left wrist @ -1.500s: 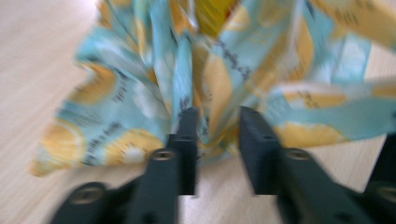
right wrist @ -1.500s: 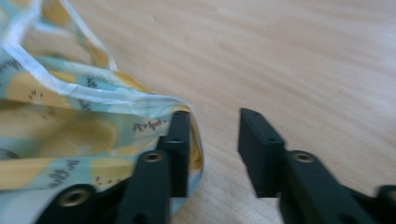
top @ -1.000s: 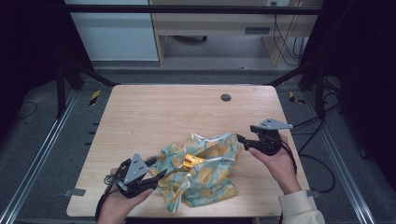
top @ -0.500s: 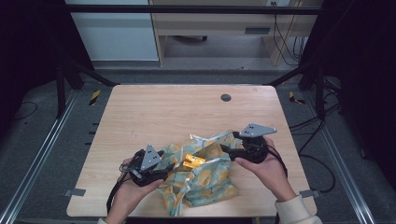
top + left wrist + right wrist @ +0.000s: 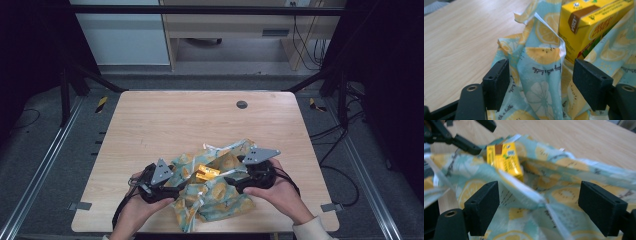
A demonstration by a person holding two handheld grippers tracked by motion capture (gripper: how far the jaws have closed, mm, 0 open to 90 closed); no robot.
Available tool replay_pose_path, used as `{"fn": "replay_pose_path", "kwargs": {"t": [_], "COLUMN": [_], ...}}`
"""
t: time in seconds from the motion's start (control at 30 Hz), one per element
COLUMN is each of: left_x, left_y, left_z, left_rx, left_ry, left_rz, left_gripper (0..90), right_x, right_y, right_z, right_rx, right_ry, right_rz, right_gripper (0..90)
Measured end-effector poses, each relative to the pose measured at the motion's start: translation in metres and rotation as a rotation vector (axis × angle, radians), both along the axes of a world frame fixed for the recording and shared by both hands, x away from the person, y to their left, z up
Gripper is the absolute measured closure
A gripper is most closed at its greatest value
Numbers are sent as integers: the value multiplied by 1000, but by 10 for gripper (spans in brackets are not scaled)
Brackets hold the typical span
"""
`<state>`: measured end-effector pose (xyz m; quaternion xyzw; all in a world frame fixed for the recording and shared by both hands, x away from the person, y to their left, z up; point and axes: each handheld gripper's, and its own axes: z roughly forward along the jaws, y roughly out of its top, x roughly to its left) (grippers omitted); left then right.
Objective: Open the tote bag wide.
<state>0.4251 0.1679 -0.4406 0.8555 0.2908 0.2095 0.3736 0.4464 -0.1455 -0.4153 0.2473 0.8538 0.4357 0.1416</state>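
A crumpled sheet of lemon-print wrapping paper (image 5: 215, 190) lies on the near middle of the wooden table (image 5: 200, 120), with a yellow drink carton (image 5: 207, 173) lying on it near its centre. The left gripper (image 5: 175, 187) sits at the paper's left edge; its jaws have just been opening and stand spread, with a raised fold of the paper between them but not pinched, as the left gripper view shows. The right gripper (image 5: 232, 179) is at the paper's right side, pointing left toward the carton; its jaws too have just been opening and stand wide apart, a ridge of paper between them, unpressed. A small dark round fitting (image 5: 242, 104) sits at the table's far side.
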Motion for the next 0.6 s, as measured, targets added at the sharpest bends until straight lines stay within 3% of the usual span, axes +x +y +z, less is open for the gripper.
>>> {"fn": "replay_pose_path", "kwargs": {"t": [0.07, 0.23, 0.33, 0.5, 0.53, 0.6], "left_x": [1, 4, 6, 8, 8, 8], "left_y": [-3, -7, -8, -9, -9, -7], "left_z": [-4, -9, -14, -19, -19, -20], "left_rx": [23, 40, 50, 73, 77, 82], "left_ry": [16, 42, 67, 72, 69, 63], "left_rz": [-10, -5, -1, 1, 5, 11], "left_gripper": [319, 405, 493, 659, 659, 753], "right_x": [-5, -12, -11, -10, -10, -10], "right_y": [-2, -7, -9, -9, -9, -9], "right_z": [-11, -26, -35, -47, -47, -50], "right_rx": [-49, -64, -72, -86, -86, -95], "right_ry": [-1, 26, 36, 65, 65, 79], "right_rz": [5, 30, 32, 45, 45, 42], "right_gripper": [268, 449, 611, 857, 857, 893]}}
